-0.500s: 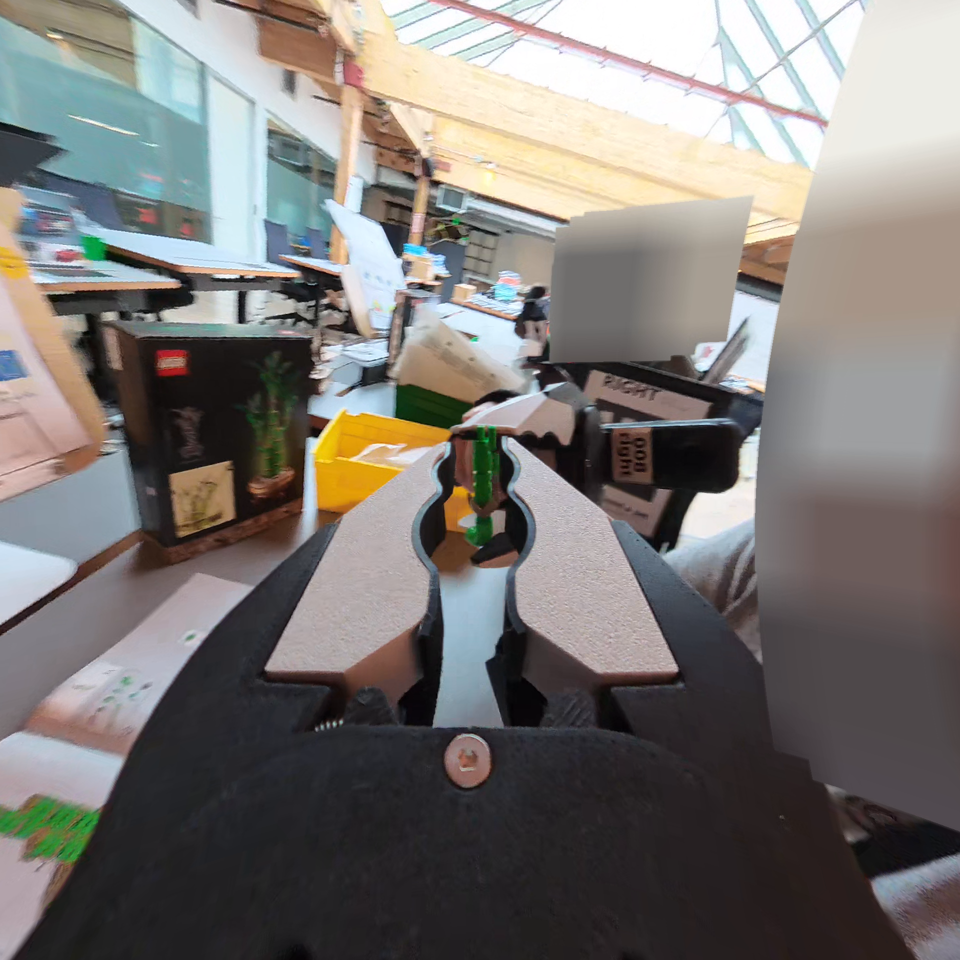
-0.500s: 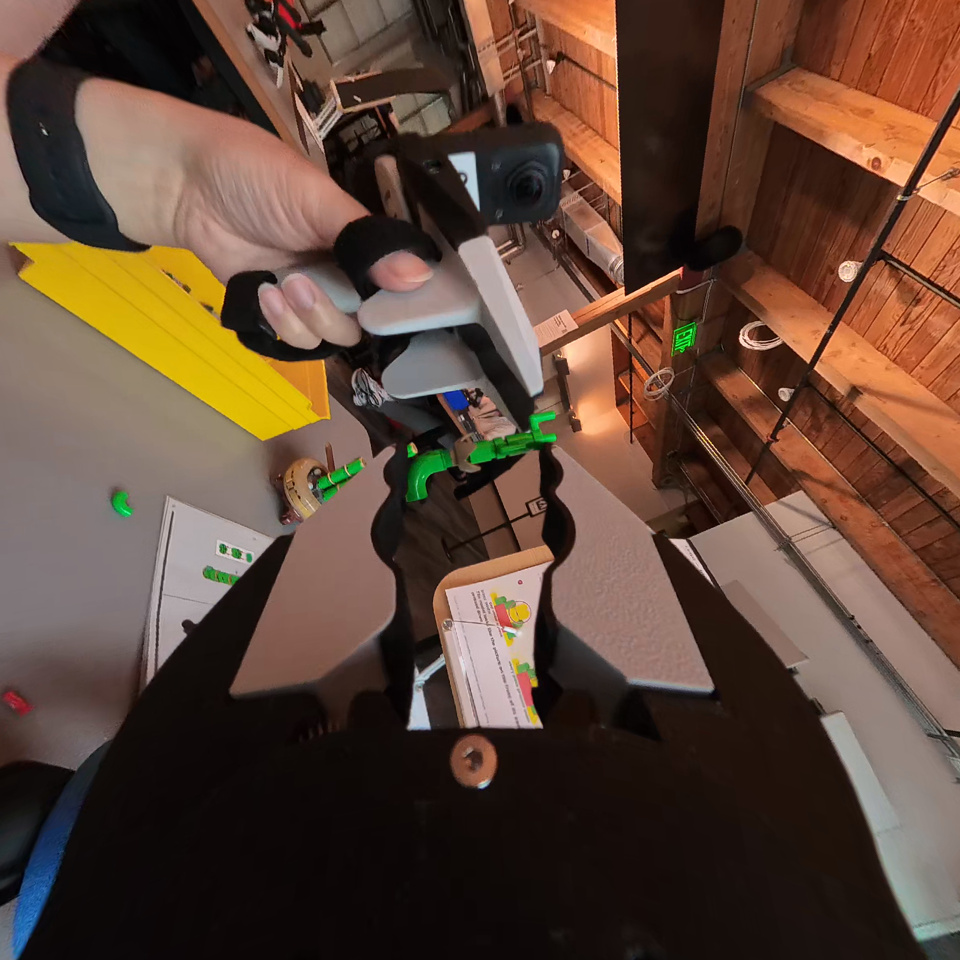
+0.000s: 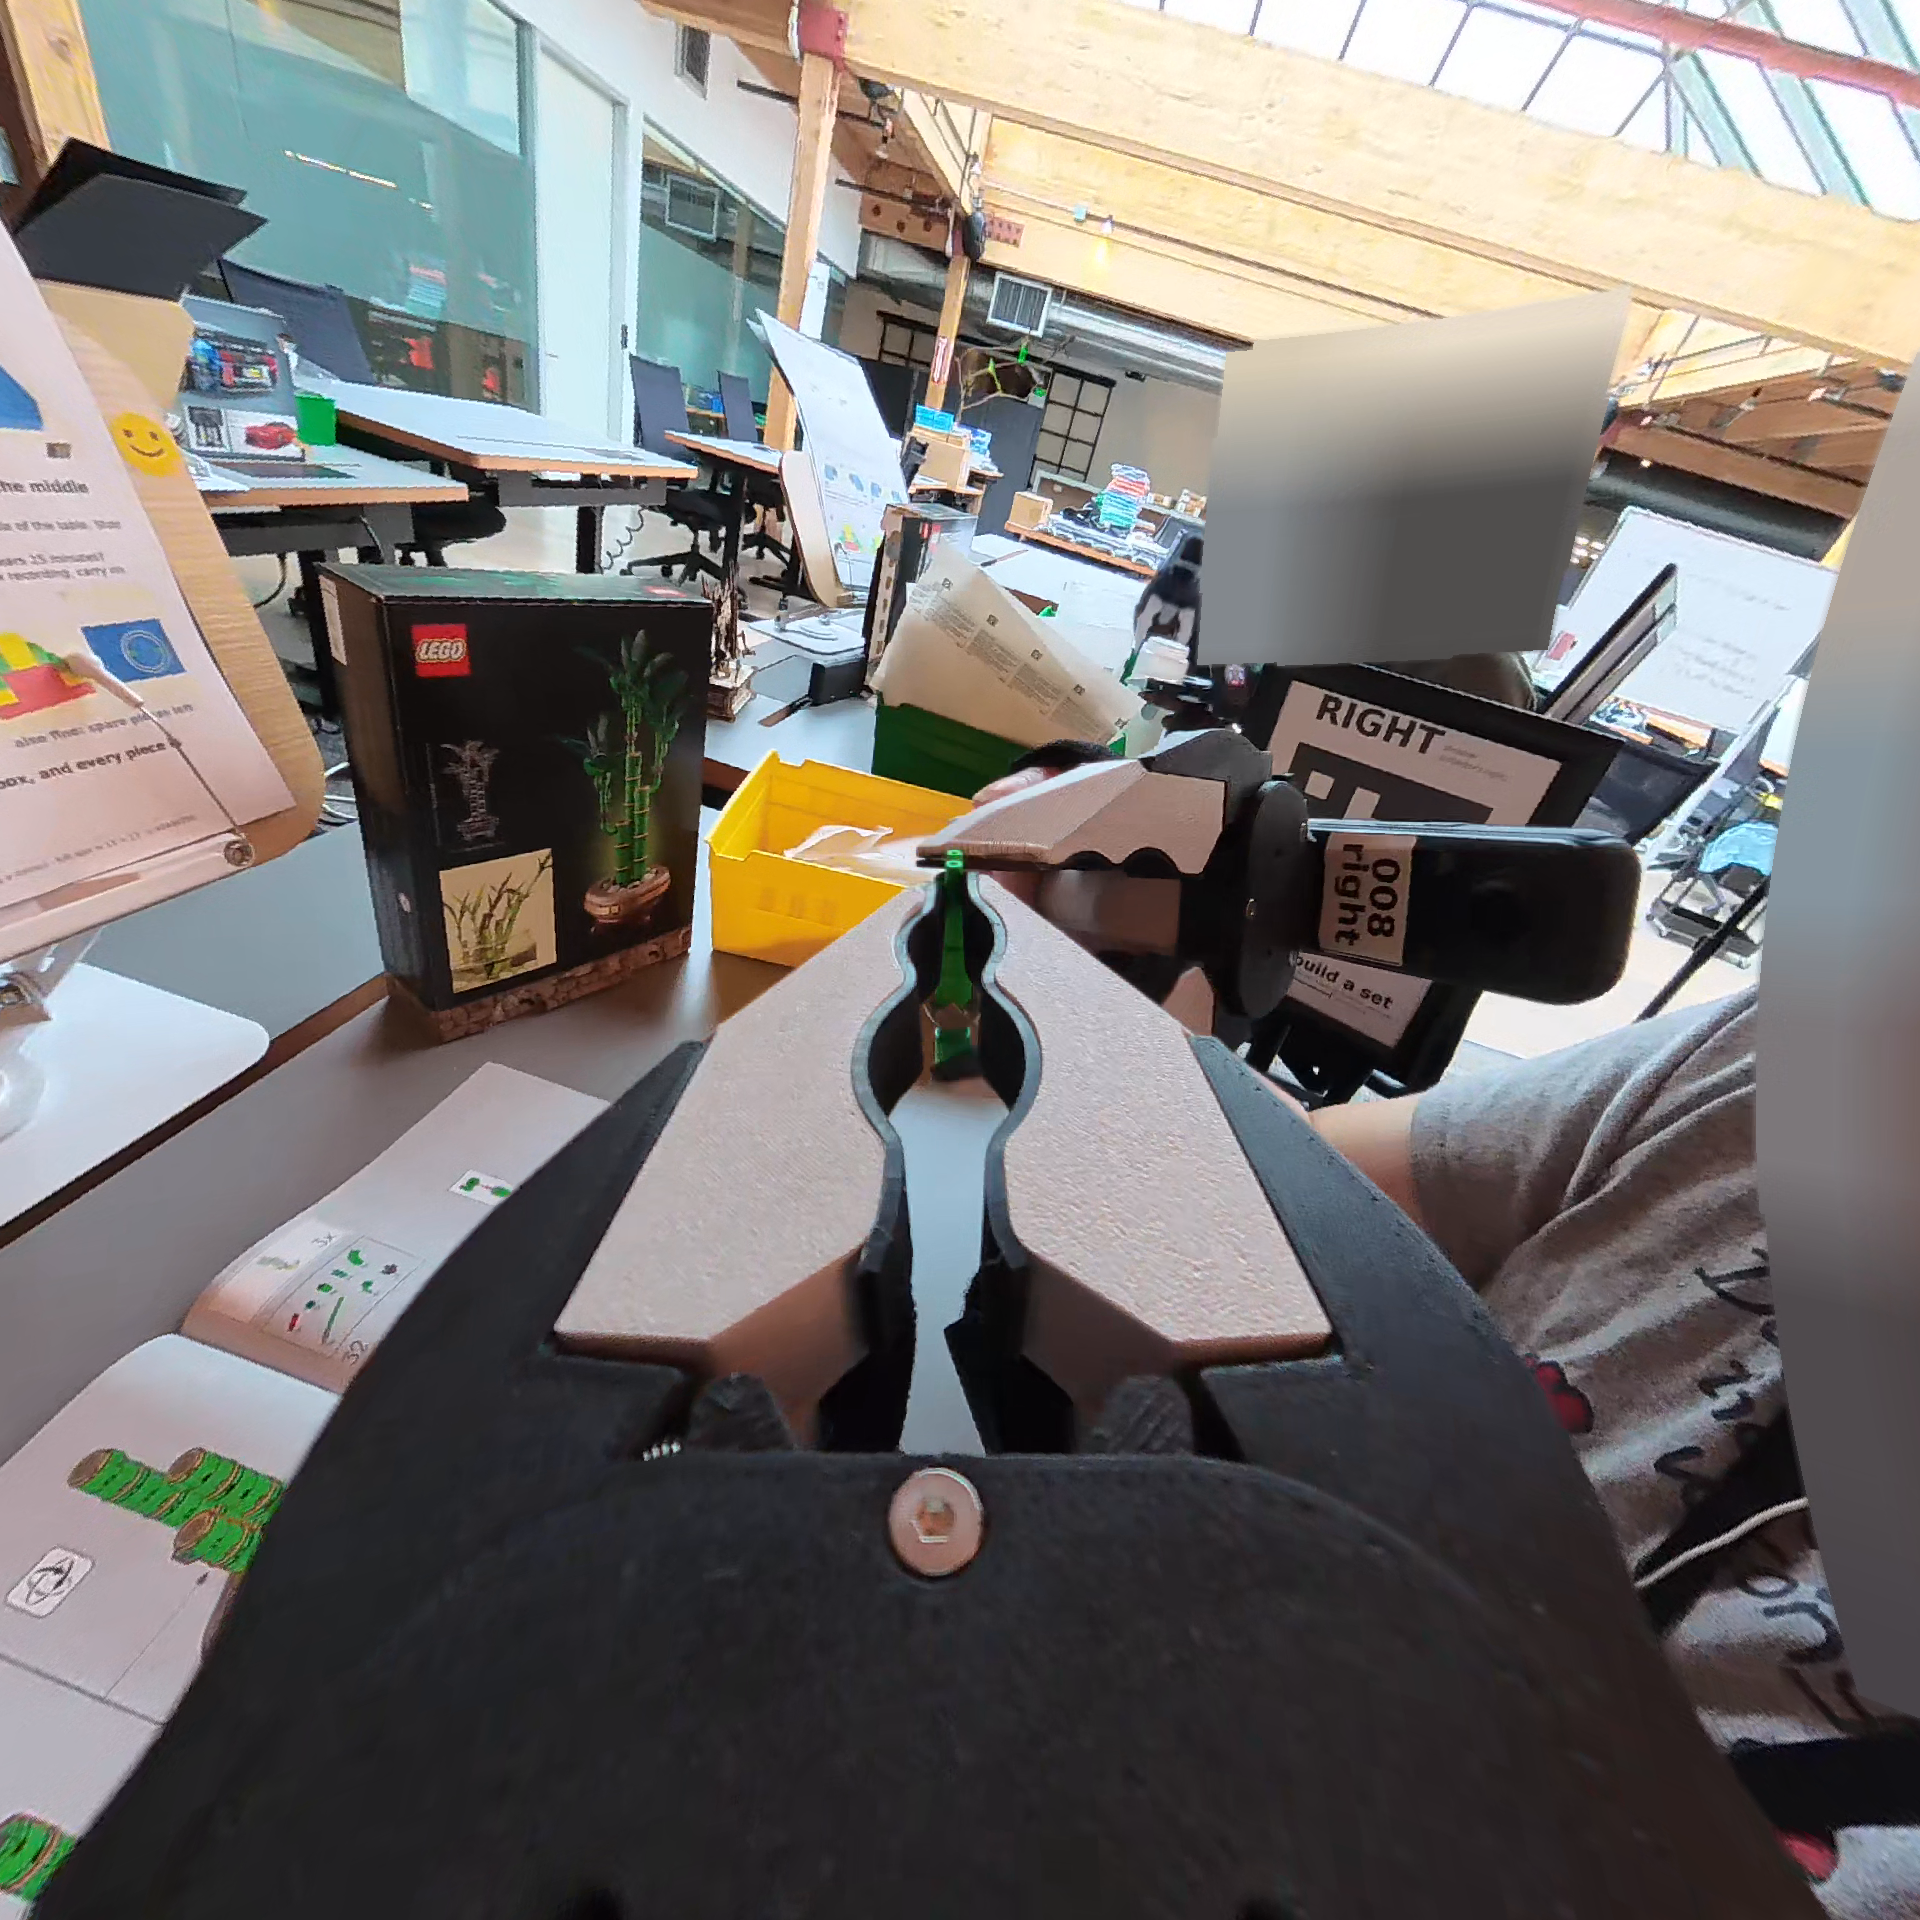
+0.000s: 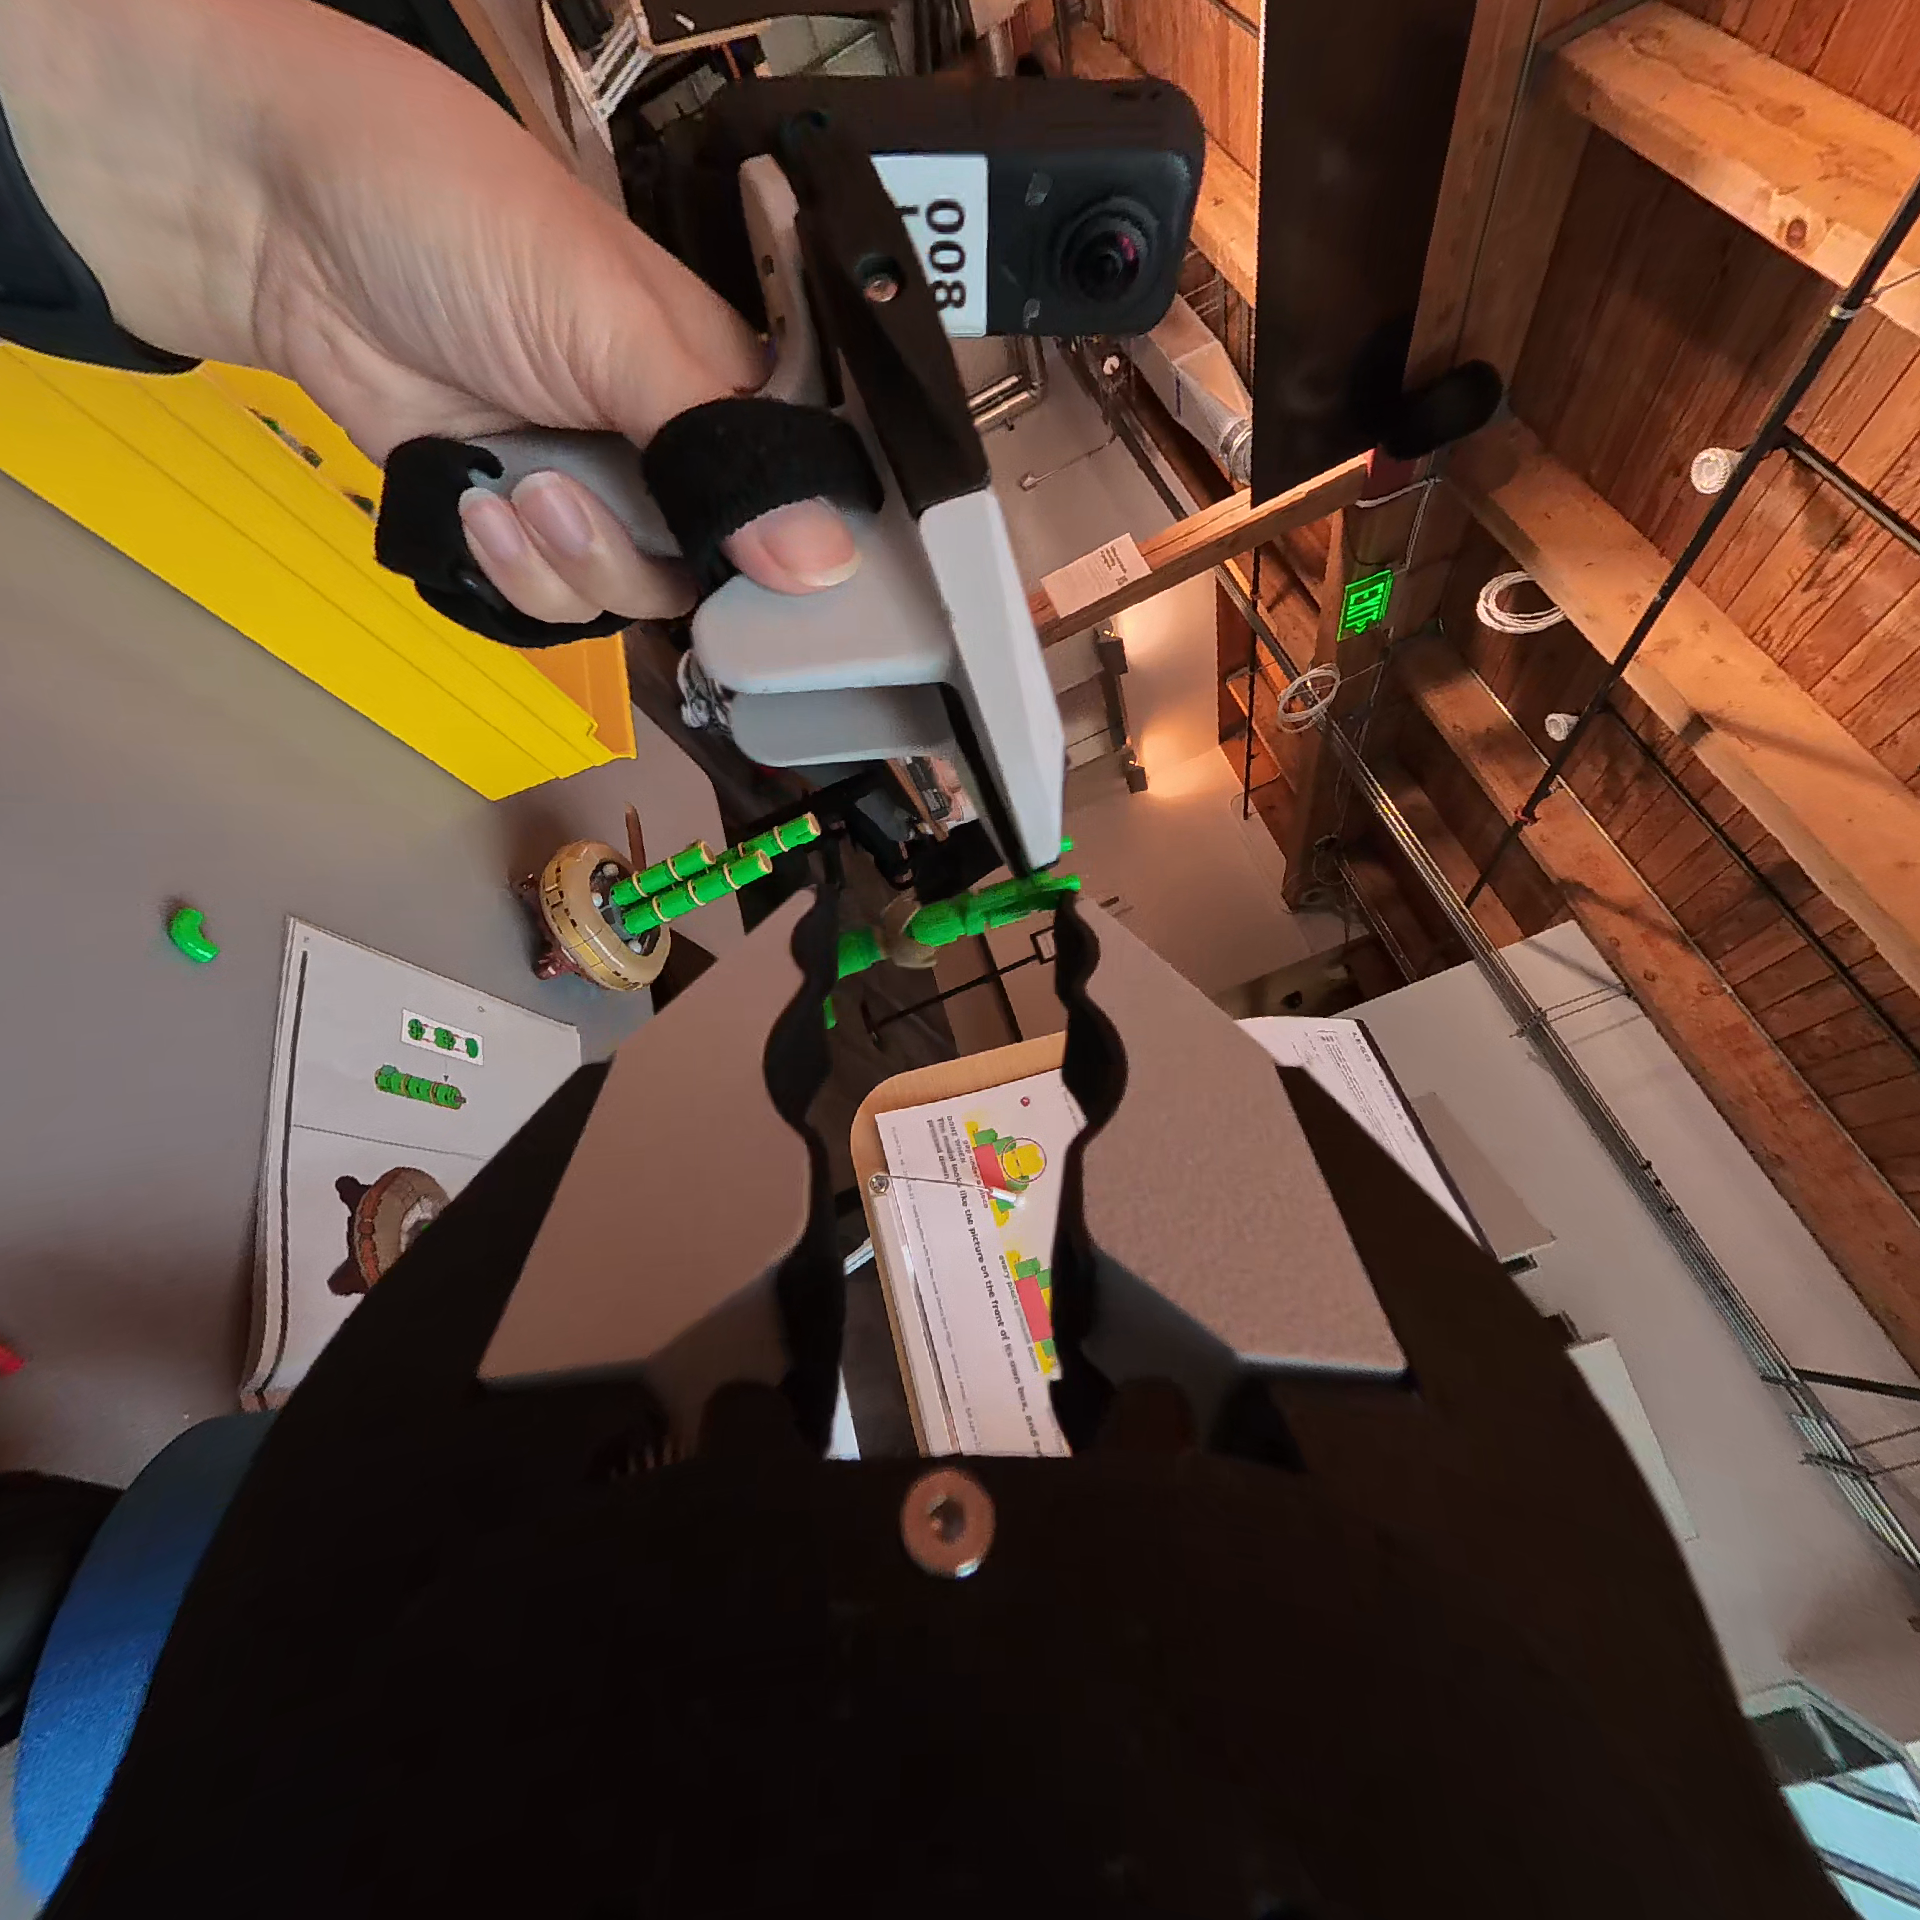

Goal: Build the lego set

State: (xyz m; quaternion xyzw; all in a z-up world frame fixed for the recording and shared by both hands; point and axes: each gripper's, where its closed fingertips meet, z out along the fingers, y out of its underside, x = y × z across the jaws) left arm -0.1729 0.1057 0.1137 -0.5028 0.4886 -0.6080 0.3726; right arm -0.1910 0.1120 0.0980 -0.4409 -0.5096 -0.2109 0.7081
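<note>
In the left wrist view, the left gripper (image 3: 951, 914) is closed narrowly on a green stalk piece (image 3: 951, 971), which stands upright between its tips. The right gripper (image 3: 997, 844) comes in from the right, its tips touching the stalk's top. Beyond the tips to the left sit a yellow bin (image 3: 774, 883) and the set's box (image 3: 520, 790).

In the right wrist view, the right gripper (image 4: 940, 914) stands wide; the green stalk piece (image 4: 966, 914) lies crosswise between its tips, pinched by the left gripper (image 4: 1039, 857) coming from above. Left of the tips, a round base with green stalks (image 4: 634, 904) rests on the table (image 4: 125, 790), beside an instruction booklet (image 4: 343, 1122).
</note>
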